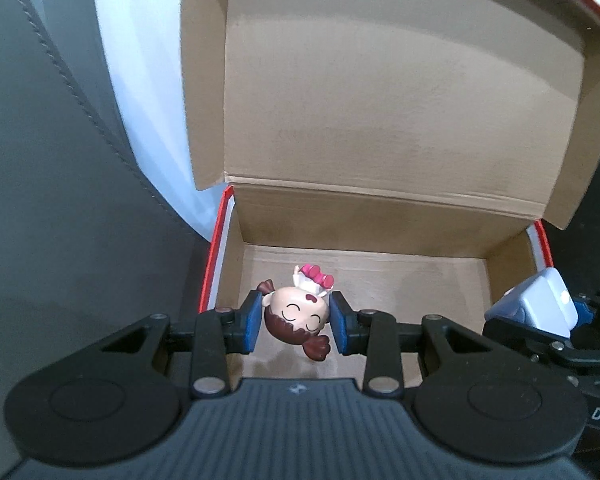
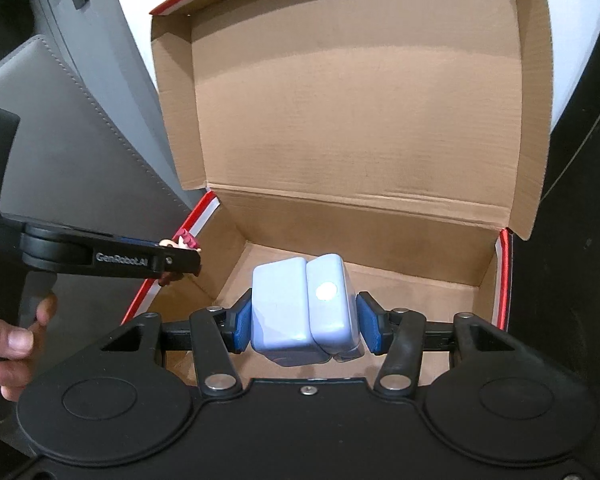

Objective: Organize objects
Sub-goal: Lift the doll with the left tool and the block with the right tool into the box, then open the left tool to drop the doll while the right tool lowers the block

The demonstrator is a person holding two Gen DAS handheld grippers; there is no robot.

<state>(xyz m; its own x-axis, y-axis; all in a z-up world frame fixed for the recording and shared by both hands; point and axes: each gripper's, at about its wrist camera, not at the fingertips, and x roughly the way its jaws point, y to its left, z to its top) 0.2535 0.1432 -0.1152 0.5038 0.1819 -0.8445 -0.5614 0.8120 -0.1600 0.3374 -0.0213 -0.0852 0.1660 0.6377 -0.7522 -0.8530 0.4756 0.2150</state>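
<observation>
Brown cardboard fills most of both views: an open box (image 1: 380, 280) with red-and-white outer edges, its lid (image 1: 400, 100) standing up across the upper half of each frame and its bare floor showing in the lower middle.

In the left wrist view, the left gripper (image 1: 295, 322) sits at lower centre, its blue pads pressed against either side of a small doll figure (image 1: 298, 314). The doll has a pale smiling face, brown pigtails and pink shoes, and it hangs tilted, head toward the camera, above the left part of the box floor. It does not appear to touch the floor.

In the right wrist view, the right gripper (image 2: 305, 318) is clamped on a pale blue blocky object (image 2: 300, 308) made of two rounded halves with a bright round spot on one. It hangs above the box's near floor, lower centre of the frame. The same object appears at the right edge of the left wrist view, above the box's right wall. A person's hand (image 2: 16, 336) shows at the lower left of the right wrist view, gripping the left tool's handle. A grey padded surface (image 1: 60, 160) lies at the left of both frames.

Judged from this, the step in hand is placing: both things are carried over the box and not yet set down. The next move calls for lowering each to the floor, keeping them apart, then spreading the pads to release.
</observation>
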